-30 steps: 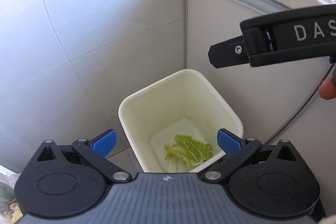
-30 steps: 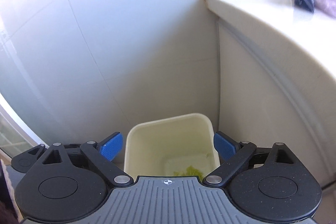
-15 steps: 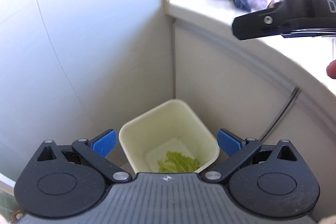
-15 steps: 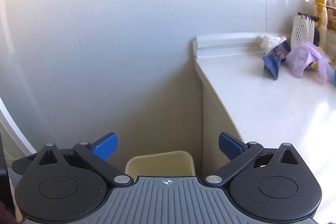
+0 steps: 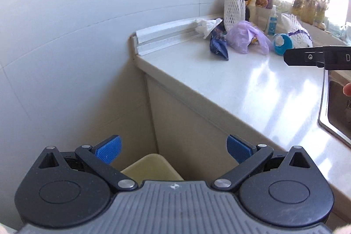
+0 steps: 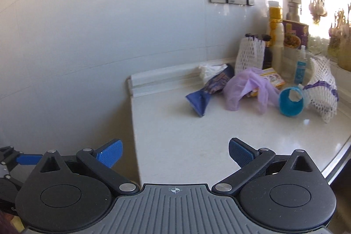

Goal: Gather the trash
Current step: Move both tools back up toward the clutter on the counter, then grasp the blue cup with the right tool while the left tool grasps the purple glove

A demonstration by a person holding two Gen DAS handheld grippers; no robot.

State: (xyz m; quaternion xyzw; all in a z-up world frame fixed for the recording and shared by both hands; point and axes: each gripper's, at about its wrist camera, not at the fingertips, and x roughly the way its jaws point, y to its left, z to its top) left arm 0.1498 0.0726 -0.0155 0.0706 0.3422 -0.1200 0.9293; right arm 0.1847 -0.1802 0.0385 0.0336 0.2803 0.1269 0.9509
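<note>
Both grippers (image 6: 174,151) up; trash (image 6: 245,89) ahead.

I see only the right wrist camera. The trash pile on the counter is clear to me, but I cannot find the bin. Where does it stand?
Observer: The left wrist view shows the rim of the bin, low in the corner between the wall and the end of the cabinet.
Operator: Does the left hand-held gripper carry something?
Observer: No. The left hand-held gripper has its jaws wide open, with nothing between them.
Operator: What lies past the right edge of my picture?
Observer: A steel sink is set into the counter there.
</note>
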